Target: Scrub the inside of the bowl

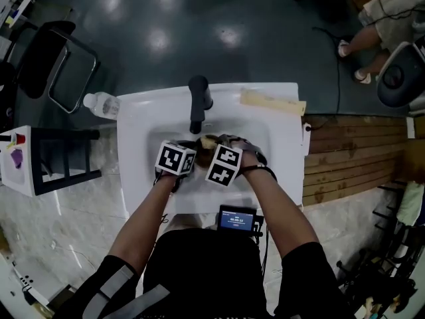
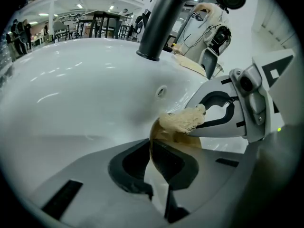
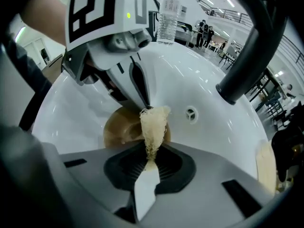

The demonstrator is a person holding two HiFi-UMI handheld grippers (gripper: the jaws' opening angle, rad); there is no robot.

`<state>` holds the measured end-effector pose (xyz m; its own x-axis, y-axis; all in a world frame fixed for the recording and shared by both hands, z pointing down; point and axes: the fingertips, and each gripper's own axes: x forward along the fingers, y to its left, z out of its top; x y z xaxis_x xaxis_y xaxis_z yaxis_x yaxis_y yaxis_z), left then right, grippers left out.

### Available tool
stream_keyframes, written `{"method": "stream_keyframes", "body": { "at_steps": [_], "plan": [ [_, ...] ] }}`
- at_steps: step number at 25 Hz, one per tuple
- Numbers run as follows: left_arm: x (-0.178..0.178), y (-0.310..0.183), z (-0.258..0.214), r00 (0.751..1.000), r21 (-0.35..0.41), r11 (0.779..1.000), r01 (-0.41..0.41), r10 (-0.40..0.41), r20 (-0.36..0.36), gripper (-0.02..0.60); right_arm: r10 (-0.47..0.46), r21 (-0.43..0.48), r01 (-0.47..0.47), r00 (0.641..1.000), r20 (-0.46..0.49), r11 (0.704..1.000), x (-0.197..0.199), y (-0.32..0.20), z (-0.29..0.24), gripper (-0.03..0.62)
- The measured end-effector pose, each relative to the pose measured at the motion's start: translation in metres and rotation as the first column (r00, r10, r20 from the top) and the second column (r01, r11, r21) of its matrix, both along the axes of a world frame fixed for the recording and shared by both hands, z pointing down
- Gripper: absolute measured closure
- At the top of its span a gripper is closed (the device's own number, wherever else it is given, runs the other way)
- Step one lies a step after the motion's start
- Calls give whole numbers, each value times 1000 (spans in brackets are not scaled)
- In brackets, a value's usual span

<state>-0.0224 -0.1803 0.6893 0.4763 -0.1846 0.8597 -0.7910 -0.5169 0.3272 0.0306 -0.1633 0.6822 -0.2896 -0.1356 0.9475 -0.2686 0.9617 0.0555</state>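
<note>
Brown glossy round bowl sits low in the white ceramic sink basin, under the spout. It looks tipped up off the basin floor, opening turned toward the right side, so the inner wall is exposed to the scrubber.

Left gripper: jaws pinched on the bowl's rim, 1 pad inside, 1 outside. My read is that it acts as the anchor, stopping the bowl sliding or spinning on the slick basin while the other hand works.

Right gripper: jaws pressed together on the narrow end of a beige fibrous loofah-type scrub pad. The free end sticks out ahead of the tips and lies at the bowl's upper inner wall, just beside the left gripper's tips. The short overhang likely keeps the floppy pad stiff enough to push with; actual contact pressure can't be judged.

Step in hand looks like scrubbing the inside. The 2 grippers are crowded at the same rim section, so a knock between them is the risk, plus slip on the thin rim hold.

Outward: black curved faucet sits over the basin and a round overflow hole is in the back wall. A clear plastic water bottle lies at the deck's left corner and a pale beige strip on the right rear deck; both are well apart from the work and unused.
</note>
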Motion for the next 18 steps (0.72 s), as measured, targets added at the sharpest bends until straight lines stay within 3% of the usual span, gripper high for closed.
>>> {"method": "stream_keyframes", "body": {
  "at_steps": [4,10,18],
  "plan": [
    [0,0,0,1000,-2,1000,6,-6,-4,560,-3,-15,3,999,-49,1000,-10,-2,8,554],
    [-2,0,2,1000,-20,999,28,-28,-12,560,-164,0,165,979,-122,986,-24,11,17,554],
    [-5,0,4,999,-33,998,50,-50,-14,560,-323,-57,319,943,-79,946,-37,31,19,554]
  ]
}}
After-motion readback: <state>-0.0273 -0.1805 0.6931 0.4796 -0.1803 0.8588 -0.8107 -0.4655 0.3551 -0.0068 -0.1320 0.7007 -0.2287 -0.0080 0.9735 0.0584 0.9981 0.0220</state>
